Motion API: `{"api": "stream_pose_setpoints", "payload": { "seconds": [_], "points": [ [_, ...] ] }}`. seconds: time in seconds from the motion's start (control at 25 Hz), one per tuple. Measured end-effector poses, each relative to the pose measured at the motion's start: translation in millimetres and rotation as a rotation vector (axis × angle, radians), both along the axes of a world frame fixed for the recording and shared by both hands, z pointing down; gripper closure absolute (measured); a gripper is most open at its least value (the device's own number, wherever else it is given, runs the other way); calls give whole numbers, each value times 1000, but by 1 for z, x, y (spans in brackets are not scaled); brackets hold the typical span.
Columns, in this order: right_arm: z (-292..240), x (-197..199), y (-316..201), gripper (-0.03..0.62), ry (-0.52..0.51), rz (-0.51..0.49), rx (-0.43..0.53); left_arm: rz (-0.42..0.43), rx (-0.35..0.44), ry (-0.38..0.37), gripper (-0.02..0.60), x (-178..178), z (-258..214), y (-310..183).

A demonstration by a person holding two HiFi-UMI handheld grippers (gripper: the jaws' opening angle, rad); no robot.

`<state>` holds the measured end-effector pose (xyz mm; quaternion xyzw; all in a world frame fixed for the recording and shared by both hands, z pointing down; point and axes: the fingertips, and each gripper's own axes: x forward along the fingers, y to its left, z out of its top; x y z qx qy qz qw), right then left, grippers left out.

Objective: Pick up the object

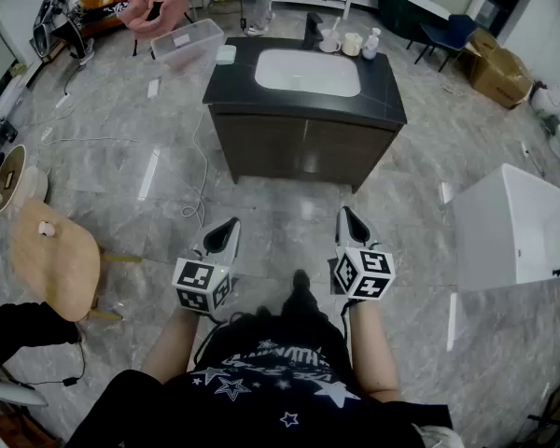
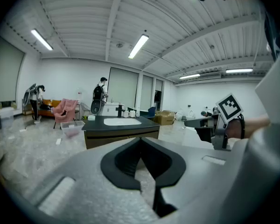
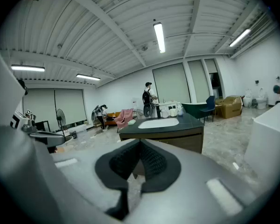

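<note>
Starting well apart from the sink tabletop (image 1: pixel 383 91), left gripper (image 1: pixel 229 226) and right gripper (image 1: pixel 347 217), fingers clenched empty, probably must approach, then open.

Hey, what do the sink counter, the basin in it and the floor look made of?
Counter: dark, faintly shiny slab, likely stone or a lookalike. Basin: smooth glossy white, probably glazed ceramic. Floor: grey veined glossy tiles, marble or marble-look, with bright streaks of reflected light.
</note>
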<state>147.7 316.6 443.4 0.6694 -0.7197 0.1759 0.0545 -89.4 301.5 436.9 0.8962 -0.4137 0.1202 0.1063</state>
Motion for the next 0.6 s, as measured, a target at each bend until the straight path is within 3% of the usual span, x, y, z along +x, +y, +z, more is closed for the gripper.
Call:
{"api": "stream_pose_setpoints", "payload": {
  "seconds": [0.12, 0.2, 0.6],
  "points": [
    [0, -3, 0, 591, 1, -6, -5, -9, 88, -69, 572, 0, -9, 0],
    [4, -6, 1, 591, 1, -9, -11, -2, 104, -81, 572, 2, -9, 5],
    [23, -18, 13, 591, -1, -15, -48, -13, 6, -40, 572, -8, 12, 26]
  ]
}}
